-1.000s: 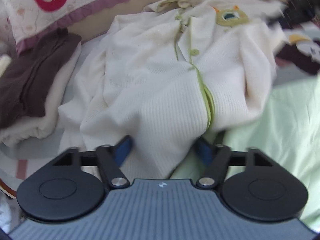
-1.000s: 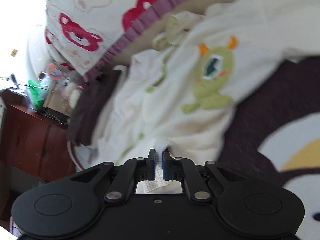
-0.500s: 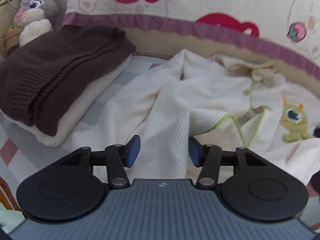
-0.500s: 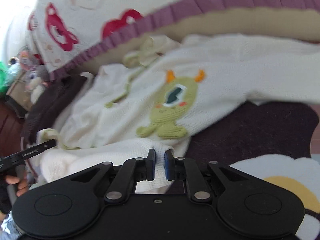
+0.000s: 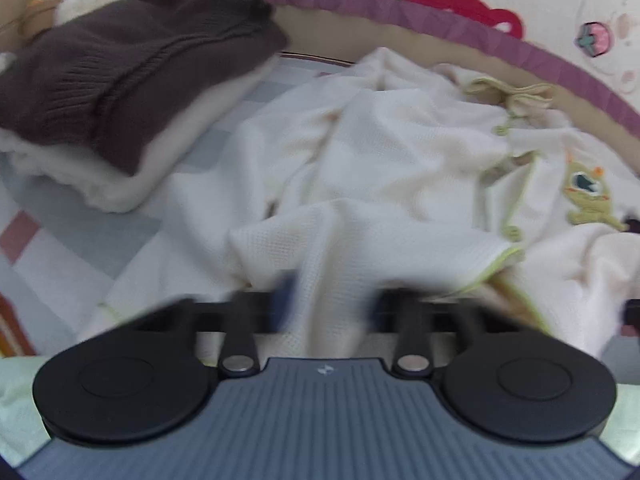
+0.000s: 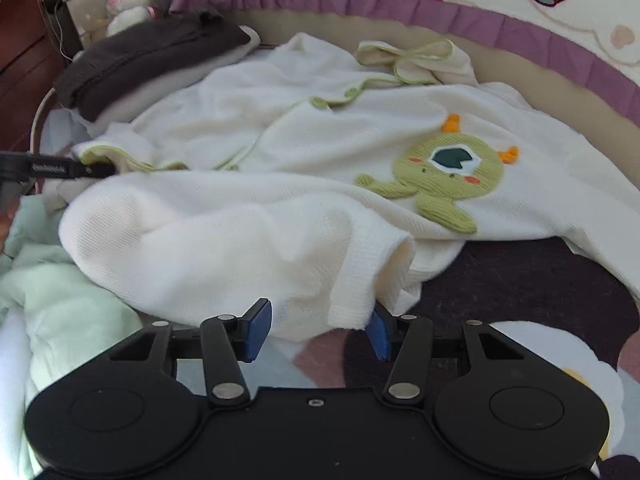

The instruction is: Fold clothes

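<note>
Cream knit, one baby cardigan (image 6: 280, 168) with a single green monster patch (image 6: 448, 172) lies rumpled on the bed, beside one folded brown sweater (image 5: 120, 68) stacked on white fleece. Half a second ago the right gripper (image 6: 320, 326) pinched its hem; now it is spread wide, released. The left gripper (image 5: 332, 300) is blurred, seemingly parted around a fold.
</note>
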Tool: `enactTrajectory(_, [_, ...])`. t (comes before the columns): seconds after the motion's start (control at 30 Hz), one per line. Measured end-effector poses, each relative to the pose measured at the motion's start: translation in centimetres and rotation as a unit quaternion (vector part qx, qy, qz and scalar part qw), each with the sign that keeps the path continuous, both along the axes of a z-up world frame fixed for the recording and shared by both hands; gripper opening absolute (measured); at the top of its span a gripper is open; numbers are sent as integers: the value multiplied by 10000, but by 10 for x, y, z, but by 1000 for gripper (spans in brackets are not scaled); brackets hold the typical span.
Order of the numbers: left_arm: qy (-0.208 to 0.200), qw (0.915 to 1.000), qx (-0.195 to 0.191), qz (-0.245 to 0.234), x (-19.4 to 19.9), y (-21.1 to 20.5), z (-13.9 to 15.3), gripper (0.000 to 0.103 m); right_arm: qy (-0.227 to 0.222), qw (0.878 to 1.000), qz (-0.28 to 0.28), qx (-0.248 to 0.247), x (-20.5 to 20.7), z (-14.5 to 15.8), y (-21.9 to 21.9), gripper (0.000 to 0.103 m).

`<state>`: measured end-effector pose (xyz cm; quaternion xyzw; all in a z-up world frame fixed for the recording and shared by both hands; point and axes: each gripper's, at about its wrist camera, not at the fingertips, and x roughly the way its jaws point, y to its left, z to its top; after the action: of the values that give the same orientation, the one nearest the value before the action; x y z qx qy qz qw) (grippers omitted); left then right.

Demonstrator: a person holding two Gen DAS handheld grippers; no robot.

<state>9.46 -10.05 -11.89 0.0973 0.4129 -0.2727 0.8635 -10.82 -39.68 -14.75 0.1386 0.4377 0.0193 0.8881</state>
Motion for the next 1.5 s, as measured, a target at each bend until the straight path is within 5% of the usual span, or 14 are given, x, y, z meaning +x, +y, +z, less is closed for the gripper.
enactTrajectory(0.03, [-216, 9995, 146, -190, 2, -15, 11, 8, 20, 9978, 196, 631, 2, -5, -11, 0])
enactTrajectory(0.2, [-810, 9939, -651, -363, 19, -60, 63, 23, -1097, 9579, -1000, 2458, -5, 9, -83, 1])
enactTrajectory(0.27, [-820, 9949, -526, -259, 22, -63, 62, 55, -1195, 9570, -1682, 2037, -12, 13, -99, 1])
enactTrajectory(0.37, [-870, 9950, -424, -261, 16, -54, 47, 59, -781, 9713, -2154, 642, -22, 14, -97, 3])
enactTrajectory(0.47, [-612, 9974, -390, -44, 14, -33, 22, 60, -859, 9805, -1694, 500, -26, 26, -75, 9])
enactTrajectory(0.57, [-207, 9983, -354, 418, 17, -13, -3, 60, -920, 9889, -914, 723, -9, 31, -36, 51])
enactTrajectory(0.7, [41, 9968, -487, 634, 16, 6, -14, 60, -721, 9943, 45, 779, 14, 24, 23, 53])
enactTrajectory(0.83, [-34, 9971, -444, 621, 14, 5, -14, 60, -463, 9841, 582, 1615, 43, 10, 67, 65])
enactTrajectory(0.97, [-191, 9983, -363, 425, 13, -4, -7, 60, -332, 9907, 1318, -19, 62, 1, 117, 52])
enactTrajectory(1.0, [-282, 9987, -331, 252, 10, -5, -5, 60, -237, 9846, 1630, -592, 67, -1, 123, 3])
enactTrajectory(1.07, [-488, 9979, -323, -278, 0, -5, -1, 61, -321, 9816, 1619, -963, 73, 4, 112, 7])
enactTrajectory(1.2, [-679, 9932, 82, -943, -28, -7, -3, 62, -922, 9937, 526, 350, 73, 34, 37, 7])
enactTrajectory(1.3, [-826, 9902, 168, -1112, -38, -9, -2, 62, -1216, 9916, -109, 425, 73, 42, -2, 7])
enactTrajectory(1.5, [-1137, 9870, 579, -972, -42, -20, -3, 62, -689, 9864, -1430, 429, 72, 6, -49, 12])
